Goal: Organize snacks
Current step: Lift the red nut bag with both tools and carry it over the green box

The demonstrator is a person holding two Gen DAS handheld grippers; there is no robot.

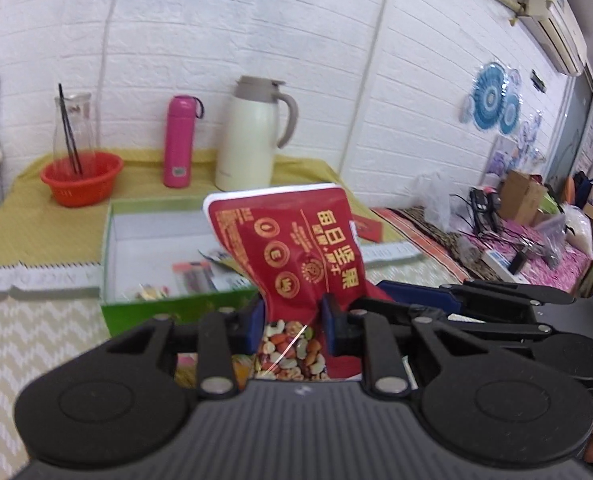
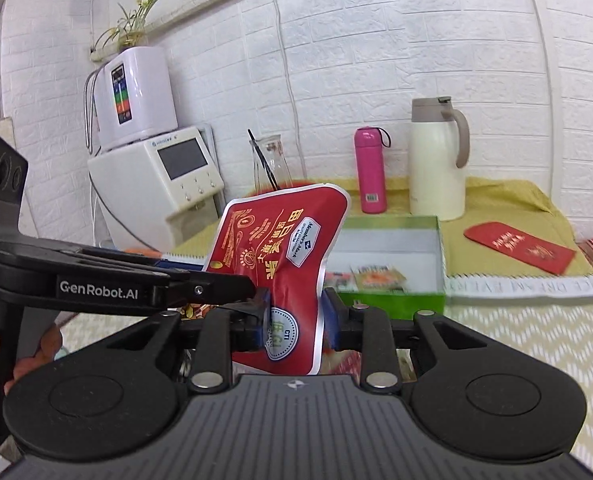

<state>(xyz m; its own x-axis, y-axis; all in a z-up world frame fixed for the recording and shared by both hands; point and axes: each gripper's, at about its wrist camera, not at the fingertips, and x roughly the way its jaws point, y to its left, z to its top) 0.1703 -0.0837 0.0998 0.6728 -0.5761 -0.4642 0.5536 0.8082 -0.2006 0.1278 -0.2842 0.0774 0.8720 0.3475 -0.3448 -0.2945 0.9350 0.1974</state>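
Observation:
A red nut snack bag [image 1: 288, 248] with gold print is held upright in the air by both grippers. My left gripper [image 1: 293, 322] is shut on its lower part, just above a window showing mixed nuts. My right gripper [image 2: 296, 316] is shut on the same red bag [image 2: 280, 252] from the other side; the left gripper's arm [image 2: 116, 280] reaches in from the left there. Behind the bag lies an open green box [image 1: 144, 240] with a white inside and a few small snack packets; it also shows in the right wrist view [image 2: 392, 248].
On the yellow cloth at the back stand a cream thermos jug [image 1: 252, 136], a pink bottle [image 1: 179, 142], a red basket [image 1: 81, 178] with a glass carafe. A red envelope [image 2: 520, 246] lies right of the box. White appliances [image 2: 156, 176] stand at left; clutter [image 1: 516, 224] at right.

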